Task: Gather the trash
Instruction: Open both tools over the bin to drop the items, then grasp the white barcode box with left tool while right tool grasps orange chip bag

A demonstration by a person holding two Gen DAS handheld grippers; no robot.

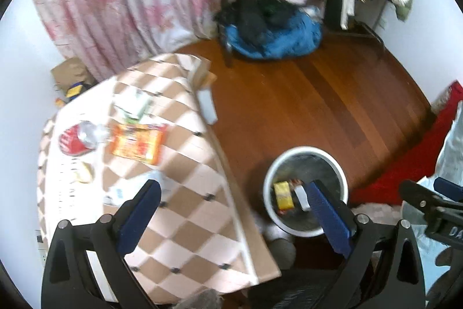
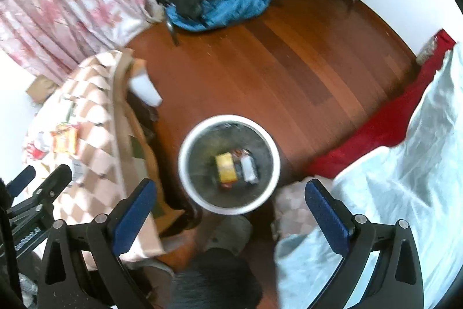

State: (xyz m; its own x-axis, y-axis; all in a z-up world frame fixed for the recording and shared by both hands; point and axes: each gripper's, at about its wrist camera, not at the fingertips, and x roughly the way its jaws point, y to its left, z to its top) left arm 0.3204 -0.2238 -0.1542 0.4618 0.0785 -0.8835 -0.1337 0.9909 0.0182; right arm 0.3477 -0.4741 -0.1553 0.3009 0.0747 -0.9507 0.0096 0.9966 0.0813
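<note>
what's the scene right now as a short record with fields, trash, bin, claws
bin: round white-rimmed waste bin on the wooden floor beside the table
in bin: yellow packet, small white-grey wrapper
table: low table with a pink and brown checked cloth
trash on table: orange snack packet, crushed clear plastic bottle, red round lid, white and green wrapper
left claw: open, holds nothing
right claw: open, holds nothing, above the bin

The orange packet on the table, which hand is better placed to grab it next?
Left, probably. The left tongs hang open at the table edge, with the orange packet just ahead. The right tongs are open over the bin.
</note>
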